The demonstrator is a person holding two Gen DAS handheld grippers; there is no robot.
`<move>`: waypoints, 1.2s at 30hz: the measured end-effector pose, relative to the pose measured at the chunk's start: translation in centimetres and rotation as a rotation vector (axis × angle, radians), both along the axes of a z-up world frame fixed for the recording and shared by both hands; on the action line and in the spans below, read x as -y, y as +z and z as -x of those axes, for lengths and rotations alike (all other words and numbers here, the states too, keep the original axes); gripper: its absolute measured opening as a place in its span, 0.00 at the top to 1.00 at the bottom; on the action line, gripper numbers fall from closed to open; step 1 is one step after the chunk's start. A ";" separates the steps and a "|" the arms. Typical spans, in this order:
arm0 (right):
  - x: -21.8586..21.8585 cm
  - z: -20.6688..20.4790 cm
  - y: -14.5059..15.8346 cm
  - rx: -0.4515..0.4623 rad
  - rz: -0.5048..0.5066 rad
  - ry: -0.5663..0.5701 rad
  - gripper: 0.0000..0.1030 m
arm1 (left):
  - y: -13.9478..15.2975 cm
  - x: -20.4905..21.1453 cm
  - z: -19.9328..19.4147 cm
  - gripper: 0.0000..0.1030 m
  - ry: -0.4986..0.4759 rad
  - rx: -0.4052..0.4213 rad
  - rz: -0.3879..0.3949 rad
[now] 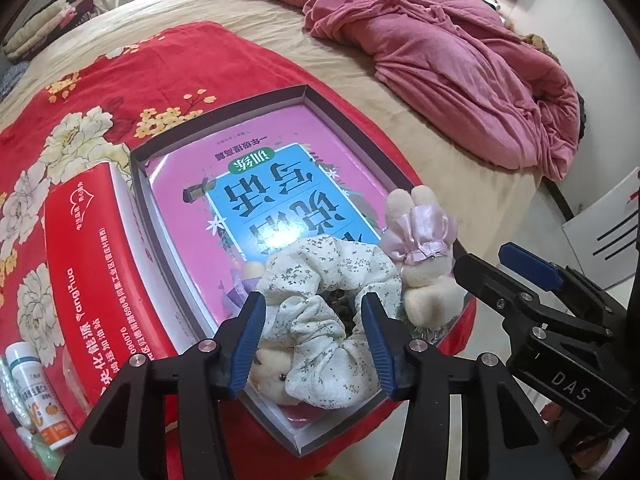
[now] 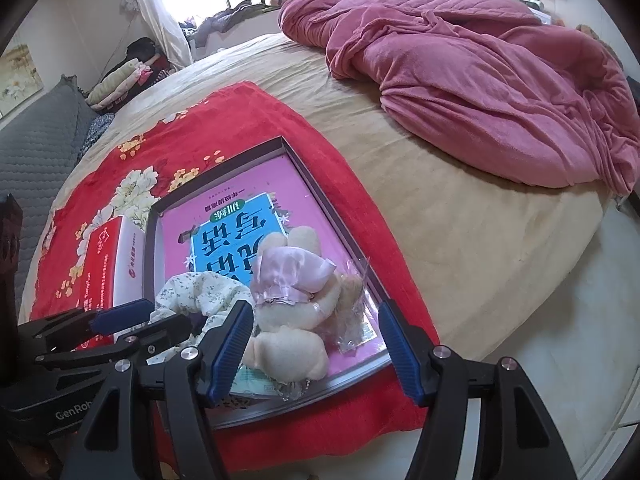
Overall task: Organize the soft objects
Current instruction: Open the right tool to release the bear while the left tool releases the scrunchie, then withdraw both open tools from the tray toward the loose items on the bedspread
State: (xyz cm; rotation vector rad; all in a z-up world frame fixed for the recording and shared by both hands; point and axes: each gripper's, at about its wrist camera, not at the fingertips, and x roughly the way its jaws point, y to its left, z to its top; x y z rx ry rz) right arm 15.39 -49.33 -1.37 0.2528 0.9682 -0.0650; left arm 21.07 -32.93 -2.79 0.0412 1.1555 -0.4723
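On the bed, a floral scrunchie (image 1: 328,304) lies at the near end of a shallow box (image 1: 304,92) set on a red flowered blanket (image 1: 168,64), touching a plush rabbit in a pink satin dress (image 1: 420,248) at the box's near right corner. The left hand-held gripper (image 1: 314,336) tips steeply down over the scrunchie, its jaws partly open on either side of the fabric and apparently not pinching it; lifting straight out looks the cleanest way to leave it settled inside the rim. The right hand-held gripper (image 2: 316,344) hangs angled down over the rabbit, jaws wide and holding nothing. A smaller plush face (image 1: 272,376) peeks from beneath the scrunchie.
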 end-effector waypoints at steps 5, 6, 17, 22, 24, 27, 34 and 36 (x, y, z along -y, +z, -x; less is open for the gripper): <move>-0.1 0.2 0.4 0.003 0.007 0.000 0.34 | 0.6 -0.2 0.2 0.41 0.003 0.014 -0.003; -0.1 0.2 0.4 0.003 0.009 0.000 0.34 | 0.6 -0.2 0.2 0.40 0.003 0.016 -0.002; -0.4 0.5 1.6 0.017 0.036 -0.006 0.32 | 2.1 -0.9 0.7 0.28 0.021 0.049 -0.009; -0.4 0.6 1.8 0.011 0.045 -0.015 0.30 | 2.7 -1.3 1.0 0.27 0.025 0.062 -0.006; -0.5 0.7 2.1 0.013 0.058 -0.023 0.30 | 3.1 -1.4 1.2 0.26 0.027 0.072 -0.010; -0.4 0.9 2.4 0.018 0.056 -0.029 0.29 | 3.8 -1.7 1.7 0.25 0.026 0.089 -0.006; -0.9 1.7 4.2 0.059 0.073 -0.023 0.25 | 5.6 -2.4 2.8 0.24 0.023 0.124 0.001; -1.1 1.9 4.8 0.071 0.073 -0.027 0.25 | 6.2 -2.7 3.2 0.23 0.028 0.135 0.005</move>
